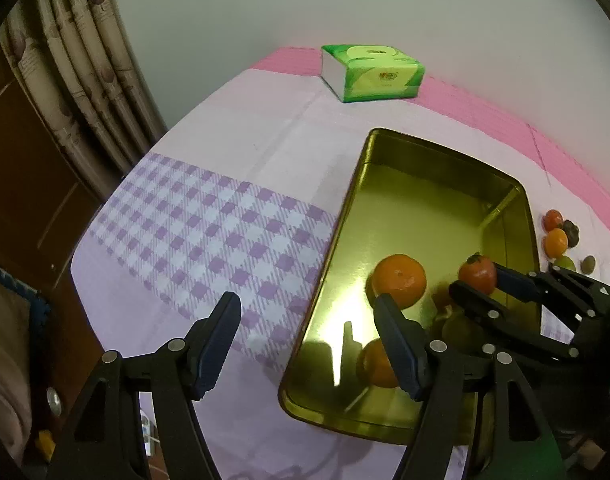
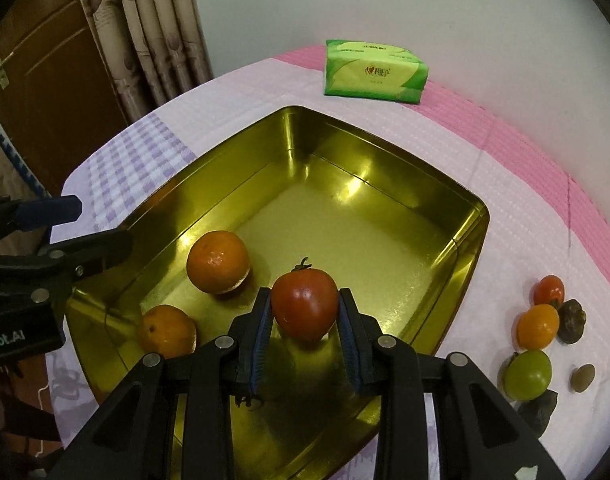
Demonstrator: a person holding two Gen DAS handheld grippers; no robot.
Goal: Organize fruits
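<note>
My right gripper (image 2: 305, 312) is shut on a red tomato (image 2: 305, 304) and holds it over the gold metal tin (image 2: 385, 188); the tomato also shows in the left wrist view (image 1: 477, 273). Two oranges lie in the tin: one (image 2: 217, 261) in the middle left, one (image 2: 167, 330) by the near left wall. My left gripper (image 1: 309, 320) is open and empty at the tin's left edge (image 1: 337, 232). On the cloth right of the tin lie a small red tomato (image 2: 549, 289), a small orange (image 2: 537, 326) and a green fruit (image 2: 528, 374).
A green tissue pack (image 2: 375, 70) lies at the table's far edge. Dark stones (image 2: 572, 320) and a brown pebble (image 2: 583, 377) lie among the loose fruits. A curtain (image 2: 145, 20) and wooden door (image 2: 45, 80) stand to the left. The table's left edge drops off.
</note>
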